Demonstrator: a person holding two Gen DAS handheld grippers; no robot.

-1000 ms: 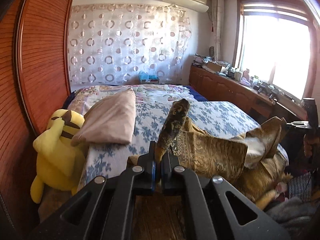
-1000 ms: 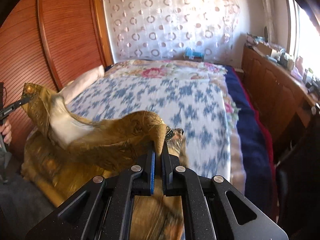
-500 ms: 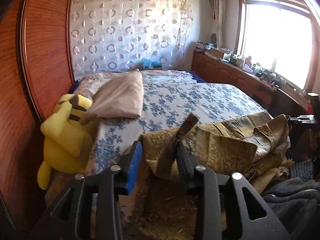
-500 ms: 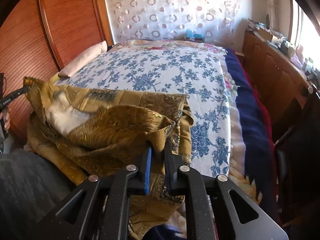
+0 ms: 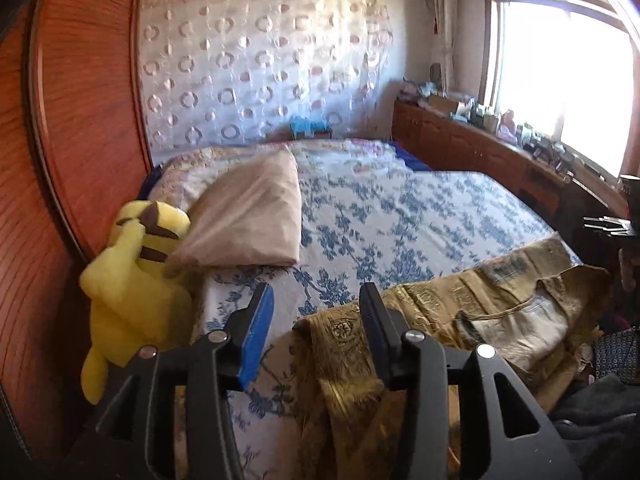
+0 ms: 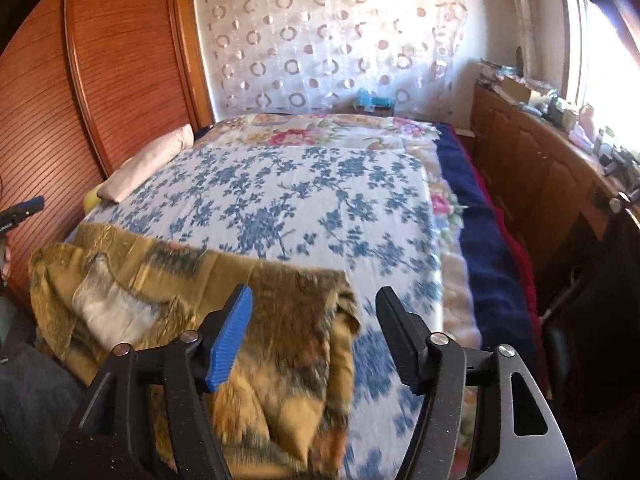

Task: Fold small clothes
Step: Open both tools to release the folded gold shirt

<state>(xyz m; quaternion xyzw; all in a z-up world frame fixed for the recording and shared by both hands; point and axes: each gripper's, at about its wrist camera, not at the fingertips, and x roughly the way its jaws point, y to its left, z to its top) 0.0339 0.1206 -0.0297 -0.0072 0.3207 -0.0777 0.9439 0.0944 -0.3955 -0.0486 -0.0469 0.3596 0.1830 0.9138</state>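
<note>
Both tools have just let go, jaws opening: the gold brocade garment [image 6: 280,340] has dropped from mid-air onto the bed [image 6: 304,200], at its near edge. The left tool [image 5: 316,312] and right tool [image 6: 314,320] gape, pads pressing nothing (cloth lies beneath them)

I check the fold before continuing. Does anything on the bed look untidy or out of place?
Yes: the gold garment lies rumpled at the bed's near edge, pale lining exposed, one part hanging over the edge.
</note>
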